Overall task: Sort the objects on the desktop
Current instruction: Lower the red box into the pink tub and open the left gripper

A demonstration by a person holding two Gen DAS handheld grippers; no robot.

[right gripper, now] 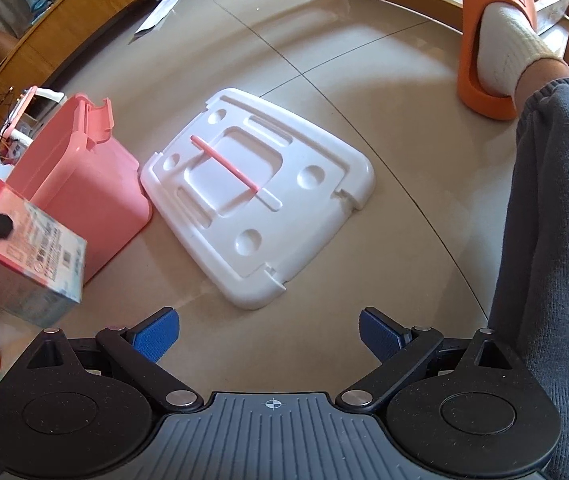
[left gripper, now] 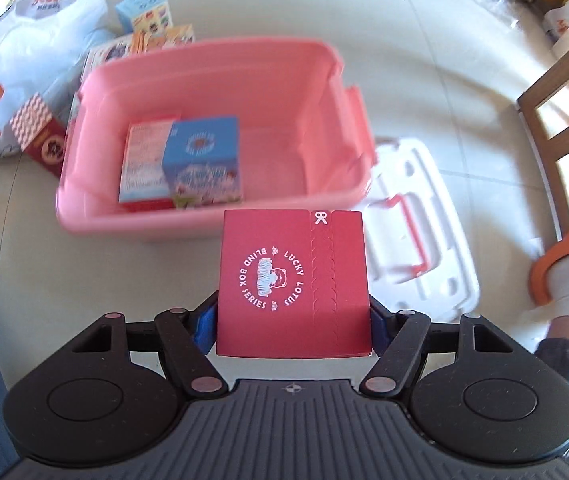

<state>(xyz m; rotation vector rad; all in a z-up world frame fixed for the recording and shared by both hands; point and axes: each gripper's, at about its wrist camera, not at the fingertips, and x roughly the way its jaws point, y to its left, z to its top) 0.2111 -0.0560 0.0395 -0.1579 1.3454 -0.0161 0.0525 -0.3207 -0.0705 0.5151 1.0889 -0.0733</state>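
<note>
The left gripper [left gripper: 294,320] clamps a red box [left gripper: 292,280] level, just near of the pink bin [left gripper: 212,92], its long axis pointing away. White print reads "Lucky Lotus Blind Box Series". The right gripper [right gripper: 268,332] gapes wide, holding nothing, above glossy beige floor tiles [right gripper: 404,240].

The red box [left gripper: 292,280] carries white lettering in a ring, "LUCKY LOTUS" and "BLIND BOX SERIES", around a small figure, with a white scissors sign at the top of its tear strip. Other print is too blurred to read.
</note>
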